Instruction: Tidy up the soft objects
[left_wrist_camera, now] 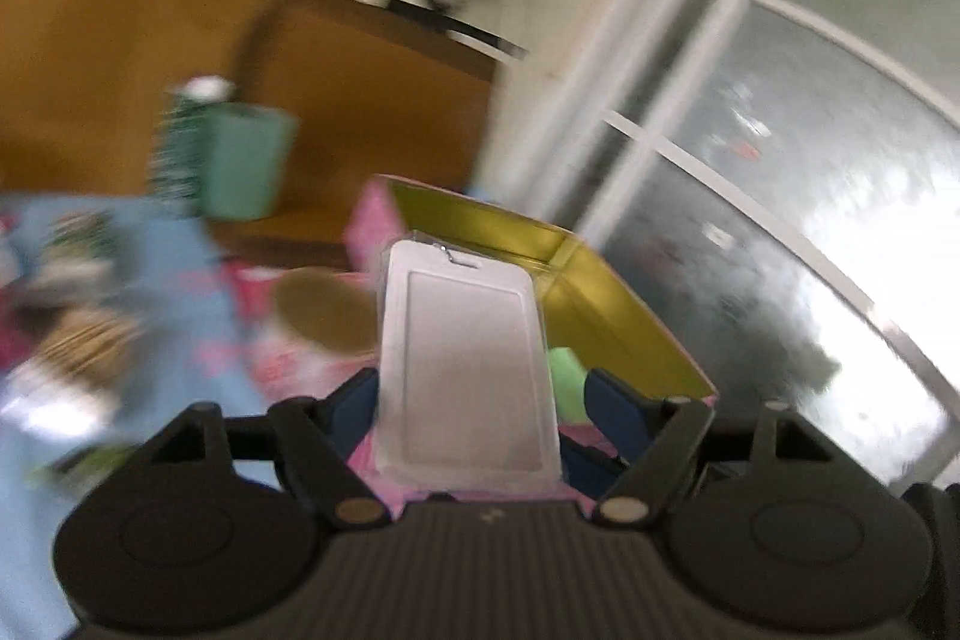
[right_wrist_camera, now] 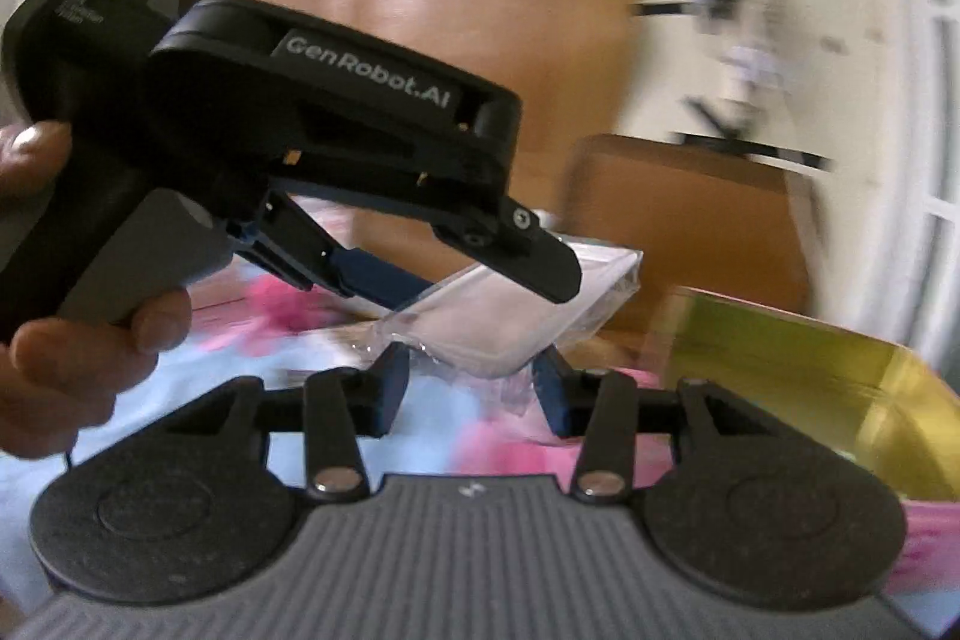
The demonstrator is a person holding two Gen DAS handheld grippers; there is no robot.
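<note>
Clear plastic packet (left_wrist_camera: 465, 364) with a white insert, held upright between the blue pads of the left gripper (left_wrist_camera: 474, 400); jaws clamped on its lower part. Seen from the right wrist view, same packet (right_wrist_camera: 510, 316) gripped flat by the left gripper (right_wrist_camera: 480, 280), one finger above and one below, raised above the patterned cloth (right_wrist_camera: 252, 316). Crinkled clear wrap trailing from the packet's near edge.

Open box (left_wrist_camera: 576, 280) with yellow-green inner walls and pink outside, just behind and to the right of the packet in the left view; pale green soft item (left_wrist_camera: 567, 376) lying inside it, partly hidden by the packet. In the right view, box (right_wrist_camera: 810, 370) at the right, near the packet.

Right gripper (right_wrist_camera: 474, 388): jaws apart, nothing between them, fingertips just below the packet's near edge; contact cannot be confirmed. Bare hand (right_wrist_camera: 78, 340) wrapped around the left gripper's handle.

Cloth (left_wrist_camera: 150, 292) blue and pink, covering the table. Green cup (left_wrist_camera: 246, 160) standing farther back on the left, beside a striped item, blurred. Brown wooden furniture (left_wrist_camera: 372, 88) behind. Glazed white-framed door (left_wrist_camera: 780, 160) at the right.
</note>
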